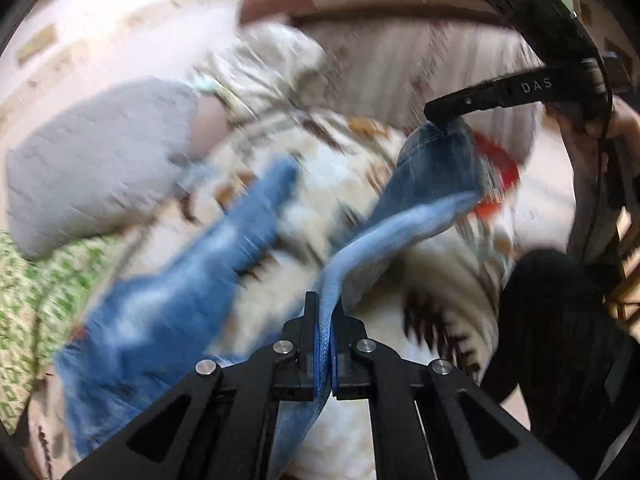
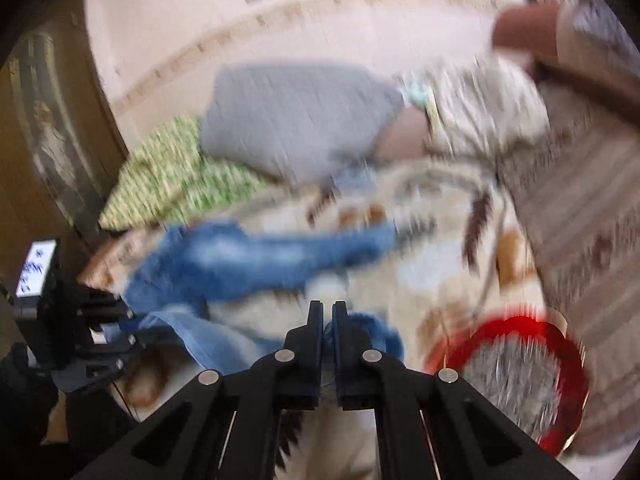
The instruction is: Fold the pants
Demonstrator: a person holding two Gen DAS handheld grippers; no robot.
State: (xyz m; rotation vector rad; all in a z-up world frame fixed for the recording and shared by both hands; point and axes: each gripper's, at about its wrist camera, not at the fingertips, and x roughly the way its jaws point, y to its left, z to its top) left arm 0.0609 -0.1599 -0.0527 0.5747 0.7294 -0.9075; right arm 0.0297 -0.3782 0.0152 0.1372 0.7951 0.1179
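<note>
Blue denim pants (image 1: 172, 292) lie across a patterned bed cover (image 1: 360, 184), with one end lifted. My left gripper (image 1: 326, 312) is shut on a pale blue edge of the pants, the cloth running up between its pads. In the left wrist view my right gripper (image 1: 444, 114) hangs at the upper right, shut on another edge of the same pants. In the right wrist view the right gripper (image 2: 327, 312) is shut with denim pinched between its fingers; the pants (image 2: 264, 256) stretch left toward my left gripper (image 2: 120, 324). Both views are motion-blurred.
A grey pillow (image 1: 96, 168) and a green patterned pillow (image 1: 24, 304) lie at the far left of the bed. A round red-rimmed object (image 2: 528, 380) sits on the cover near the right gripper. A person's hand (image 1: 600, 128) holds the right gripper.
</note>
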